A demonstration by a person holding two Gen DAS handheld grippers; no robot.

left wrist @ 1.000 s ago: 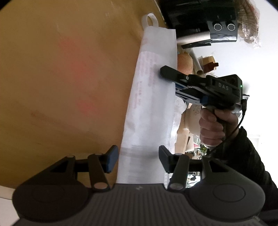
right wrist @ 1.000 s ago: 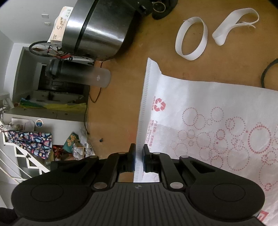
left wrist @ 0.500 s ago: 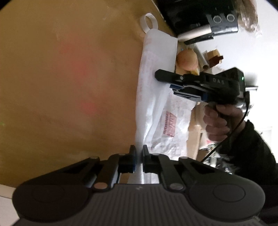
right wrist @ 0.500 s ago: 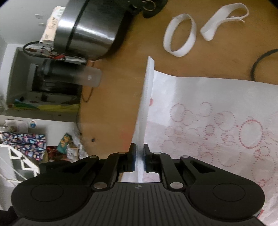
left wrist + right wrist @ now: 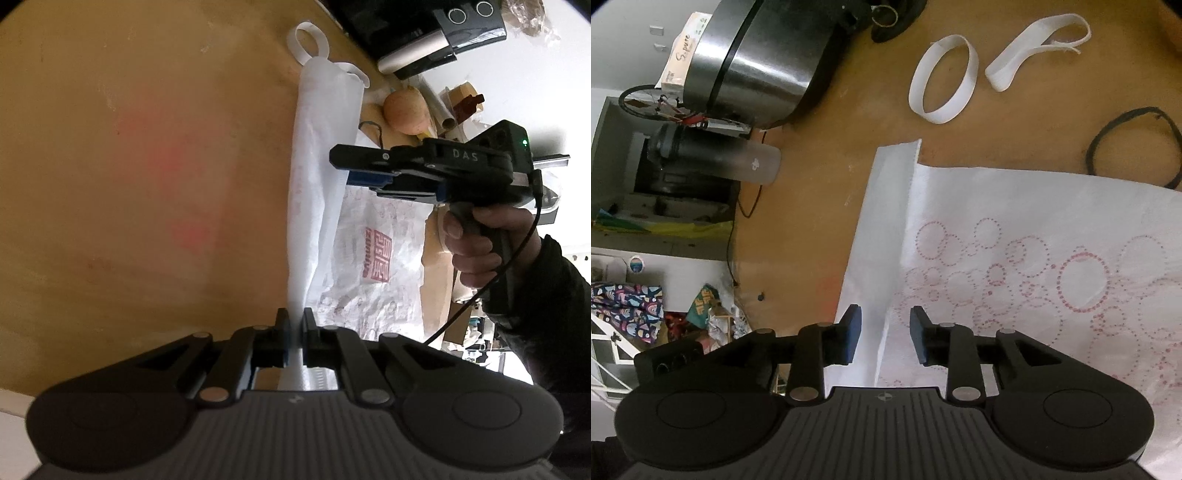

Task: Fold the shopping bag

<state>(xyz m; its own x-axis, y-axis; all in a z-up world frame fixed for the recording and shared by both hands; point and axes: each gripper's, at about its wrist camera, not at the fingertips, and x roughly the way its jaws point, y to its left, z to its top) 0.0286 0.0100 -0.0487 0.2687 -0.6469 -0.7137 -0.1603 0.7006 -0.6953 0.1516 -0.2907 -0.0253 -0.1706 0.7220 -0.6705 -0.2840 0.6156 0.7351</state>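
White non-woven shopping bag [image 5: 325, 155] lies on the wooden desk [image 5: 129, 166], its long folded edge running straight ahead from the left gripper [image 5: 294, 326], whose jaws clench it, while the right gripper [image 5: 885, 328] jaws are opening astride the raised fold, unpressed.

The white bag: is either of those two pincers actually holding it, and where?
The left gripper pinches the bag at its raised edge. The right gripper is opening, its pads off the bag.
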